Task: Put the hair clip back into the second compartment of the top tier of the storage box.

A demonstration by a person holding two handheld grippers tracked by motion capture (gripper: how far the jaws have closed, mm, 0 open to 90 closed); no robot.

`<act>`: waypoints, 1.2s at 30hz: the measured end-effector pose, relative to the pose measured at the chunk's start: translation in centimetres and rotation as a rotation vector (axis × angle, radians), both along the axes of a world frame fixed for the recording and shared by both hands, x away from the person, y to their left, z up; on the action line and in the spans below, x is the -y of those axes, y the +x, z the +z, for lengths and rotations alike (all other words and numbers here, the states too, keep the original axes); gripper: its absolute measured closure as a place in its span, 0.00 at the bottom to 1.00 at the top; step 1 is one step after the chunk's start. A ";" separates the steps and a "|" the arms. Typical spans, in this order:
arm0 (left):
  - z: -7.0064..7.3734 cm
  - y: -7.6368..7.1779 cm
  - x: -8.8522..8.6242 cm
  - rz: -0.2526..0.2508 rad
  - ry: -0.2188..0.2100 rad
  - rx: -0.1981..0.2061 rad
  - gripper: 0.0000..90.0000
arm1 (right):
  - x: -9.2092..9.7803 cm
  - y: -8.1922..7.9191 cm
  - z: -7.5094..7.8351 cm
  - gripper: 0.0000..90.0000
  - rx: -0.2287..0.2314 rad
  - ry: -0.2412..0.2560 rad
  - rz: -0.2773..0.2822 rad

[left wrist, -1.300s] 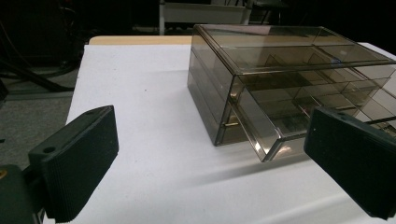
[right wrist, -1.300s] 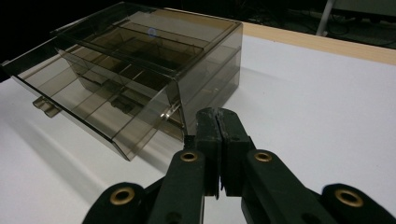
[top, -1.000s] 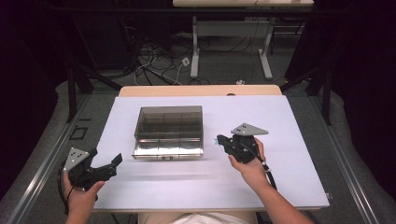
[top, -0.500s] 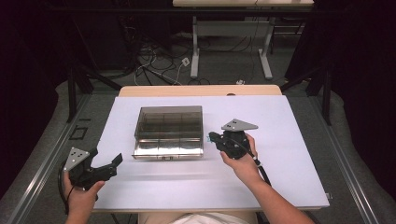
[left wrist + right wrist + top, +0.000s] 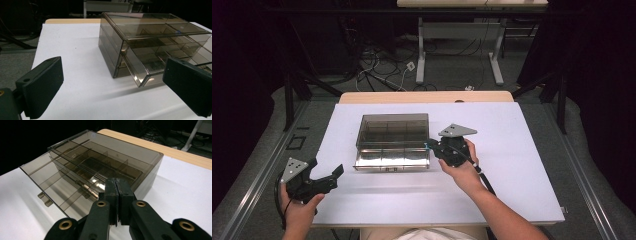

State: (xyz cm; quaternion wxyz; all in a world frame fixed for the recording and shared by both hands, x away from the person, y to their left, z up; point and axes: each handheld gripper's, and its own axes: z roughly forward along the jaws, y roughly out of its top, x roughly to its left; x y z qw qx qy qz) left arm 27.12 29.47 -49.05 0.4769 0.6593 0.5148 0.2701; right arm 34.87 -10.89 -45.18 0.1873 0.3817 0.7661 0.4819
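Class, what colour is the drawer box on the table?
The drawer box is see-through smoky brown, best seen in the left gripper view.

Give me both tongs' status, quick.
Left tongs: open, empty, short of the drawer box.
Right tongs: closed, empty, tips at the box's corner.

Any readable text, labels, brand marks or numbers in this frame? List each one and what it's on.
None can be read. The smoky clear drawer box carries no label, the white table top is blank, and neither the left gripper nor the right gripper bears any marking that shows.
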 end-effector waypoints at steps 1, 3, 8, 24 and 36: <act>0.0 0.0 0.0 0.000 -0.003 0.001 0.03 | -0.1 0.0 0.1 0.99 0.000 -0.002 0.004; 0.1 0.0 0.0 0.001 -0.008 0.003 0.03 | -0.5 0.2 0.1 0.99 0.007 -0.007 0.007; 0.0 0.1 0.0 -0.002 -0.009 0.001 0.04 | -1.3 0.4 0.3 0.99 0.000 -0.009 0.017; 0.0 0.4 0.2 -0.016 -0.003 0.002 0.04 | -3.2 0.6 0.5 0.99 0.007 -0.019 0.042; 0.0 0.5 0.2 -0.018 -0.005 0.002 0.04 | -4.1 0.7 0.2 0.99 -0.002 -0.034 0.062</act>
